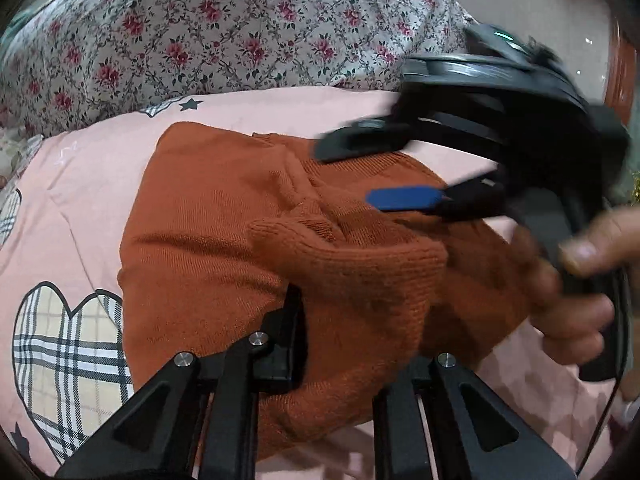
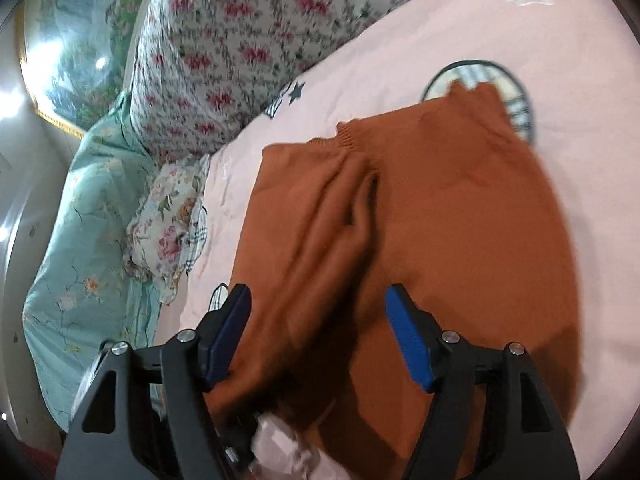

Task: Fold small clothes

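Observation:
A small rust-orange knitted garment (image 1: 224, 220) lies on a pink bed sheet (image 1: 80, 184). My left gripper (image 1: 352, 320) is shut on a thick fold of the orange knit, which bulges between its fingers and hides the right fingertip. My right gripper (image 1: 380, 172), held by a hand, hovers open over the garment's far right part, with one blue pad showing. In the right wrist view the right gripper (image 2: 316, 340) is open, its blue pads either side of a raised ridge of the garment (image 2: 440, 208).
A floral quilt (image 1: 200, 32) is heaped along the far side of the sheet. A teal floral pillow (image 2: 84, 216) and a small flowered cushion (image 2: 168, 224) lie at the left. The pink sheet (image 2: 400, 60) carries plaid heart patches (image 1: 60, 356).

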`<move>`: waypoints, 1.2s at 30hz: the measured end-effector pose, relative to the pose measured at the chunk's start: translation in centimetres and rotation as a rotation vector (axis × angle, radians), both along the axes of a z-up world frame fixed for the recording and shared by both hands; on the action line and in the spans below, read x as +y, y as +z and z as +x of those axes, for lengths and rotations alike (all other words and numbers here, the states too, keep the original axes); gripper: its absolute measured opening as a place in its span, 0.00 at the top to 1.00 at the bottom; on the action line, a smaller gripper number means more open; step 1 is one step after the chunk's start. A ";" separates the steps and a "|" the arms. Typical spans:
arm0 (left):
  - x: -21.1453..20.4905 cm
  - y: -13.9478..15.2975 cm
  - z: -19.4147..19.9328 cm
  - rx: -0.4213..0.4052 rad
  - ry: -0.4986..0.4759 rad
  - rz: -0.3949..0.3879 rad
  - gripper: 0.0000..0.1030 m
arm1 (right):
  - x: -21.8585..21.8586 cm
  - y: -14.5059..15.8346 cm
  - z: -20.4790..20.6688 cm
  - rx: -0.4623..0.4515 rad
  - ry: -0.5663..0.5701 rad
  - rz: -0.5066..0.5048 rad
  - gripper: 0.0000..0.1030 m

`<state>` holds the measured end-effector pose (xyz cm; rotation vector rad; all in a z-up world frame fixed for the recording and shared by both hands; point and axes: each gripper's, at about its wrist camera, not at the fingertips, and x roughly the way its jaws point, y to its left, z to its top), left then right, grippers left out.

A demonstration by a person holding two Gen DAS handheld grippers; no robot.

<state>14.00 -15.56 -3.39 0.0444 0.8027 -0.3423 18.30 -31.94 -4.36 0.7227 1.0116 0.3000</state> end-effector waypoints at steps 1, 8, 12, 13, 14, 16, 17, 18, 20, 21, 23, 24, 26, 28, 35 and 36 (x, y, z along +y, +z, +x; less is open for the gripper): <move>0.0 0.0 -0.2 -0.003 -0.001 -0.004 0.85 | 0.2 -0.3 0.6 0.009 0.009 -0.004 0.31; -0.4 0.8 -0.3 -0.021 -0.014 0.012 0.86 | 2.9 -1.1 5.5 0.042 0.079 -0.133 0.83; -1.0 3.7 0.4 -0.047 -0.049 -0.073 0.86 | 1.5 3.4 4.3 -0.094 0.084 -0.170 0.84; -1.5 4.2 0.7 -0.042 -0.070 -0.109 0.86 | 0.6 4.6 3.5 -0.124 0.072 -0.181 0.84; -2.1 4.5 1.0 -0.032 -0.088 -0.136 0.86 | -0.4 5.2 3.1 -0.137 0.056 -0.194 0.84; -3.8 4.3 1.6 0.002 -0.118 -0.174 0.86 | -2.2 5.4 2.3 -0.135 0.031 -0.217 0.84; -4.7 3.8 1.9 0.017 -0.133 -0.182 0.86 | -3.3 5.0 1.9 -0.122 0.015 -0.222 0.84; -5.5 3.3 2.0 0.028 -0.143 -0.183 0.86 | -4.5 4.2 1.5 -0.099 -0.003 -0.228 0.84; -7.1 1.9 2.5 0.076 -0.162 -0.181 0.86 | -6.2 2.5 1.1 -0.048 -0.027 -0.250 0.84; -7.7 1.4 2.7 0.092 -0.165 -0.176 0.86 | -6.9 1.7 1.0 -0.030 -0.035 -0.254 0.84; -8.5 0.9 2.5 0.092 -0.172 -0.169 0.86 | -7.8 1.1 0.7 -0.020 -0.047 -0.245 0.84; -8.8 0.9 2.5 0.089 -0.174 -0.168 0.86 | -8.1 1.2 0.6 -0.030 -0.047 -0.244 0.84; -9.0 0.5 2.9 0.089 -0.176 -0.158 0.84 | -8.2 1.5 0.6 -0.049 -0.041 -0.251 0.84; -9.2 -0.3 3.1 0.108 -0.174 -0.149 0.84 | -8.0 1.1 1.0 -0.040 -0.028 -0.260 0.84; -9.1 -0.2 2.0 0.140 -0.201 -0.180 0.62 | -8.8 -0.1 0.3 -0.050 -0.041 -0.241 0.81; -8.7 0.0 1.6 0.147 -0.209 -0.188 0.58 | -8.9 0.1 0.3 -0.052 -0.048 -0.245 0.75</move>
